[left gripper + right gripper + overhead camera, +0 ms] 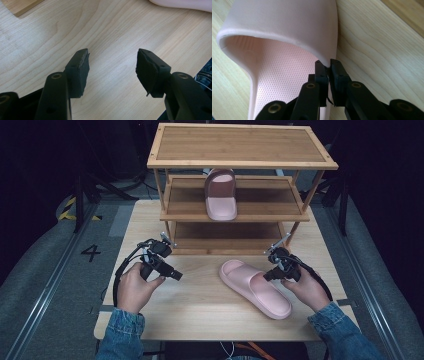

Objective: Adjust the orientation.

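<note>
On the worktop's point(200, 305) left side, the left gripper point(176, 275) sits in the person's left hand point(134, 289), low over bare wood and pointing toward the middle. Its jaws are spread, with nothing between them; in the left gripper view the left gripper point(112, 68) has only wood grain under it, and a pink edge of the slipper point(182, 3) shows at the top right.

Near the middle, the slipper point(255, 287) lies flat on the worktop, its toe strap toward the rack point(240, 160) and its heel toward the person. Behind it stands the rack, and a second slipper point(220, 195) rests on its middle shelf.

At the right, the right gripper point(267, 274), held in the right hand point(307, 290), meets the slipper's side at the strap. In the right gripper view the right gripper point(329, 68) has its jaws nearly together, pinching the edge of the strap of the slipper point(279, 22) where it joins the sole.
</note>
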`<action>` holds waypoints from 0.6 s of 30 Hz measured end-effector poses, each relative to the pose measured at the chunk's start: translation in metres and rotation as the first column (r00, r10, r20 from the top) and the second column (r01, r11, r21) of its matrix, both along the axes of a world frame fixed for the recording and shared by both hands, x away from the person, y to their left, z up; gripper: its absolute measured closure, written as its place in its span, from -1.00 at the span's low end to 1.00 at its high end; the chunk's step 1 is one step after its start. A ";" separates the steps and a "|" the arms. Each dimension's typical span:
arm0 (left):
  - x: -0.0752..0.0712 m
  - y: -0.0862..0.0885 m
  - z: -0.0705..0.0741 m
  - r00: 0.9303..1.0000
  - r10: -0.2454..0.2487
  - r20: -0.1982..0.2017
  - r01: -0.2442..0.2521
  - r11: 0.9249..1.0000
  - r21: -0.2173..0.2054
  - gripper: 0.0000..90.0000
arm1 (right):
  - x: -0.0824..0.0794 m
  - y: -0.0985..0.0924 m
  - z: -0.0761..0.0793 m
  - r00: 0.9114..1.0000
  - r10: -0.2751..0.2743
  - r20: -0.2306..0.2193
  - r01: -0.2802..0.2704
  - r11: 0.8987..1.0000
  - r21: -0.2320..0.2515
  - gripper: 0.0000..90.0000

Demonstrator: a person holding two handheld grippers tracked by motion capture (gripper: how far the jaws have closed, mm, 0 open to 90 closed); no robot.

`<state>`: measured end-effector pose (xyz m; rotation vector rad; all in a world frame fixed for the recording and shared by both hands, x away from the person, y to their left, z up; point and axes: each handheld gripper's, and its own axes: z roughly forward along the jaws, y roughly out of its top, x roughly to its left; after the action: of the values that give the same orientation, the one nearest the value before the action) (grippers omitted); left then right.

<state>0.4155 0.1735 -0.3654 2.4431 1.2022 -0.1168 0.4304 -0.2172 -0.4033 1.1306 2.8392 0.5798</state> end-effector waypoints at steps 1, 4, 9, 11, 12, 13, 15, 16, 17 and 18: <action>0.000 0.000 0.000 1.000 -0.001 -0.001 0.001 1.000 0.000 -0.02 | -0.002 -0.001 0.006 1.000 -0.002 0.006 0.002 1.000 0.001 0.88; 0.001 0.001 0.001 1.000 0.001 0.000 -0.001 1.000 -0.003 -0.02 | -0.006 -0.004 0.018 1.000 -0.003 0.020 0.003 1.000 0.008 0.89; 0.002 0.000 0.001 1.000 -0.002 -0.001 0.002 1.000 -0.002 -0.02 | -0.010 -0.007 0.036 0.999 -0.009 0.043 0.009 1.000 -0.012 0.88; 0.002 -0.001 0.001 1.000 0.000 -0.003 0.000 1.000 -0.002 -0.02 | -0.010 -0.009 0.045 0.999 -0.008 0.039 0.008 1.000 -0.010 0.88; 0.002 -0.001 0.001 1.000 0.000 -0.007 0.000 1.000 -0.003 -0.02 | -0.011 -0.010 0.051 0.999 0.001 0.041 0.000 1.000 -0.012 0.88; 0.002 -0.001 0.000 1.000 0.000 -0.007 0.000 1.000 -0.003 -0.02 | -0.011 -0.010 0.055 0.999 0.000 0.036 0.000 1.000 -0.012 0.88; 0.003 0.000 0.000 1.000 -0.001 -0.008 0.001 1.000 -0.004 -0.02 | -0.011 -0.011 0.059 0.999 0.003 0.038 -0.002 1.000 -0.020 0.88; 0.003 0.000 0.000 1.000 -0.001 -0.008 0.001 1.000 -0.004 -0.02 | -0.011 -0.011 0.064 0.999 0.000 0.039 0.001 1.000 -0.023 0.88; 0.003 0.000 0.000 1.000 0.000 -0.009 0.000 1.000 -0.005 -0.02 | -0.012 -0.011 0.068 0.999 0.006 0.044 -0.005 1.000 -0.025 0.88; 0.003 0.000 0.000 1.000 0.000 -0.010 0.000 1.000 -0.006 -0.02 | -0.012 -0.012 0.077 0.999 0.004 0.050 -0.002 1.000 -0.023 0.89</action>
<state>0.4188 0.1739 -0.3652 2.4402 1.2042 -0.1327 0.4182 -0.2294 -0.3264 1.0926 2.7987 0.5651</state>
